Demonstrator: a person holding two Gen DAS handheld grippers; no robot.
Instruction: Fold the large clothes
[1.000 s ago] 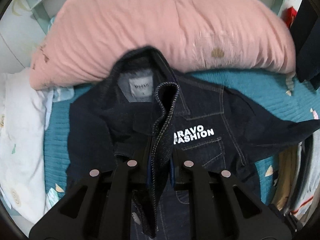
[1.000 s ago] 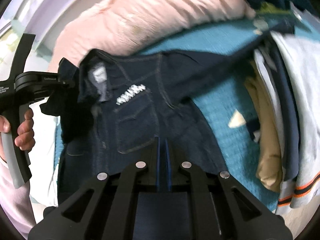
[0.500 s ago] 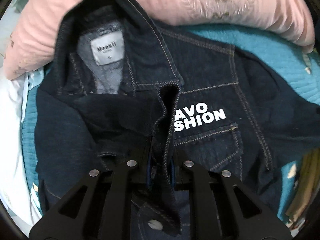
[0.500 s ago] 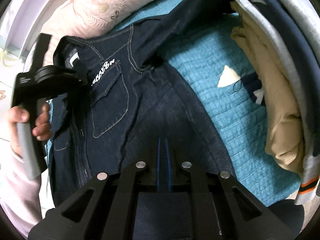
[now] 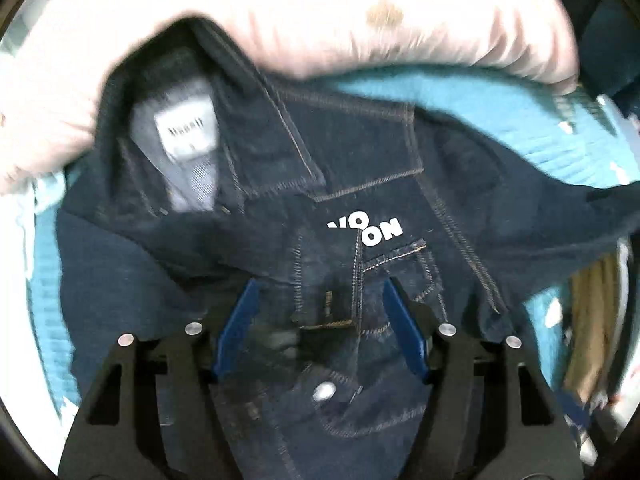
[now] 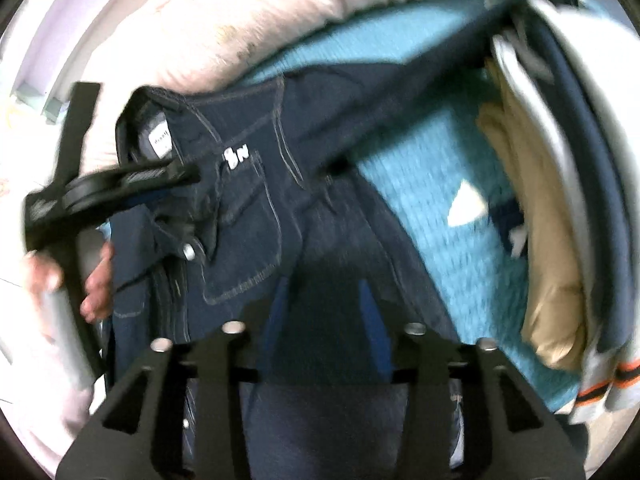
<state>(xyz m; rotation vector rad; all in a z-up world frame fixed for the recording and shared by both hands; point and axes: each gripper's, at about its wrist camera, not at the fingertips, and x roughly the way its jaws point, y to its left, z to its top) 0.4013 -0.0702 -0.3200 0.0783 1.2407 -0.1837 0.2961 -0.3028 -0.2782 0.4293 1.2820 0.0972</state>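
A: Item one, nearest the left lens?

B: Left gripper (image 5: 322, 320), blue pads (image 5: 236, 324) standing well apart and the jaws opening. The buttoned front placket of the denim jacket (image 5: 452, 216) lies between them, but neither pad presses on it; nothing is gripped

A: Item two, nearest the right lens?

B: Right gripper (image 6: 324, 320), jaws opening, narrower than the left. Dark denim of the jacket's lower body sits between the blue pads (image 6: 370, 320); the view is blurred, but the pads look clear of the cloth. The person's hand (image 6: 96, 280) on the left tool's handle shows at this view's left edge

A: Location of the garment?

B: Jacket spread front-up on the teal bedspread (image 5: 480, 96), collar and white neck label (image 5: 186, 128) towards the pink pillow (image 5: 360, 12), collar touching it. One sleeve (image 6: 420, 92) runs out towards the stack of folded clothes (image 6: 552, 248) at the right. White chest lettering (image 5: 366, 228) is partly covered by the overlapping front edge

A: Step in hand, by your reading?

B: Laying out and letting go: the jacket set flat, both grippers releasing it, no fold made yet

A: Requirement for the next move?

B: Probably a fresh hold farther out, one gripper to the sleeve or shoulder, to bring it across the chest. The front panels overlap unevenly, so the placket may want smoothing first. Denim is stiff and thick; a pinch should take one layer's edge, not the bunched seam
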